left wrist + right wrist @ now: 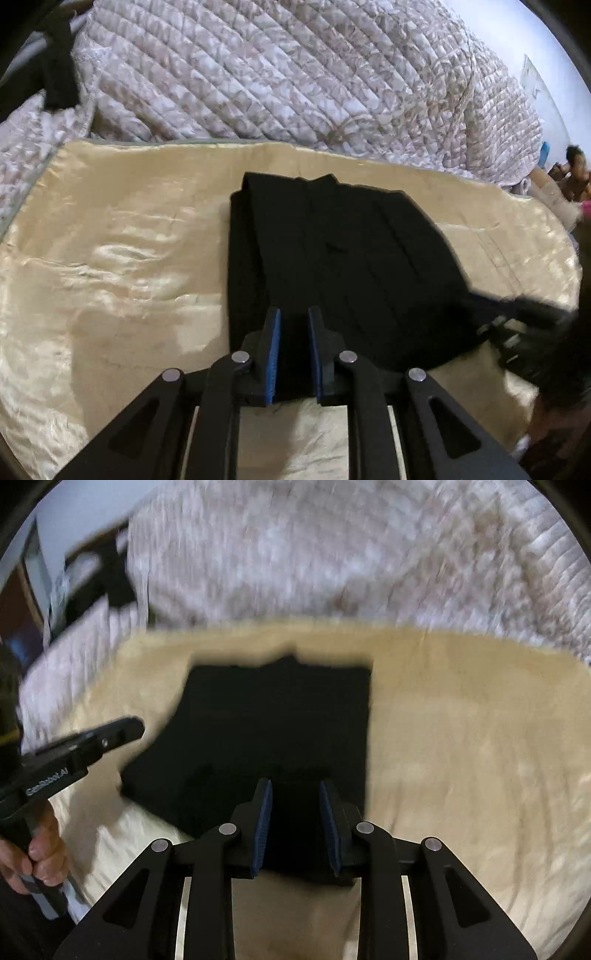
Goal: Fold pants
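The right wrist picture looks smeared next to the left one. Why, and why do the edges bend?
Right wrist view: motion blur smears the quilt and the black pants. Left wrist view: sharp quilting, glare on the cream sheet, only the other tool blurred. Both: fisheye lenses curve the edges.

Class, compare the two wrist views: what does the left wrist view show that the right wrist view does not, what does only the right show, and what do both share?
Only the left wrist view: sharp stitching on the quilted blanket, and a blurred view of the right gripper by the pants' right edge.

Only the right wrist view: a hand gripping the handle of the left gripper, seen from the side near the pants' left edge.

Both share: the folded black pants lying on the cream sheet, with the quilt behind, and each camera's own blue-padded gripper over the pants' near edge.
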{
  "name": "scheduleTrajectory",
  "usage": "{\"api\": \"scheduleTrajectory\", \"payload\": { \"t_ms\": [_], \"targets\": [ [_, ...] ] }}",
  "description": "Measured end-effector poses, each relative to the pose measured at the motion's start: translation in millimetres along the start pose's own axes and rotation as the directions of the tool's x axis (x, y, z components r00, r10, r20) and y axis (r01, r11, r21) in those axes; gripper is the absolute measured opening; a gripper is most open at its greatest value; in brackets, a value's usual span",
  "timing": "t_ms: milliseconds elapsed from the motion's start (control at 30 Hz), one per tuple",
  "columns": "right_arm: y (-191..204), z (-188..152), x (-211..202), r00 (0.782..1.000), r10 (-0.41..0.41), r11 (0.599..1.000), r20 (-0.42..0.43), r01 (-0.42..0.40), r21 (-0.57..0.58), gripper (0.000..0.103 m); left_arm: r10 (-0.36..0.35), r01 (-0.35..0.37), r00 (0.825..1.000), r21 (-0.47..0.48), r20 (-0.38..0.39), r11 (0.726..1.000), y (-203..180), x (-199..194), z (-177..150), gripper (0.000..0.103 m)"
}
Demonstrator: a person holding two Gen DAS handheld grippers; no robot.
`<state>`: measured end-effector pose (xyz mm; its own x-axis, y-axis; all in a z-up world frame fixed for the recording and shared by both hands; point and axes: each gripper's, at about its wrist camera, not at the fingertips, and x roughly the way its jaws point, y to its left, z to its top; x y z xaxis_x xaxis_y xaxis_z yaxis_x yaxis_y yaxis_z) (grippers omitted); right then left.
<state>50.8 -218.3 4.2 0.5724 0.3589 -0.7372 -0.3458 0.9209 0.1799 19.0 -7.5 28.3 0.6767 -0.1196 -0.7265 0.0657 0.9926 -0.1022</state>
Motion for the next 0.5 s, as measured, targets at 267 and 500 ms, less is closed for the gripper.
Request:
{"api": "scheduleTrajectory", "payload": {
  "t_ms": [267, 500],
  "targets": [
    [4, -16, -42, 0.999, 0.01, 1.0, 0.041, -0.01, -0.001, 0.027, 0.032, -0.032, 0.999, -0.027, 0.017, 0.999, 2, -29, -15, 0.02],
    [12, -40, -50, 0.999, -0.034, 0.999, 0.04, 0.035, -0.022, 0.052, 0.094, -0.094, 0.995, -0.014, -0.025, 0.995, 5, -26, -45, 0.033]
  ]
}}
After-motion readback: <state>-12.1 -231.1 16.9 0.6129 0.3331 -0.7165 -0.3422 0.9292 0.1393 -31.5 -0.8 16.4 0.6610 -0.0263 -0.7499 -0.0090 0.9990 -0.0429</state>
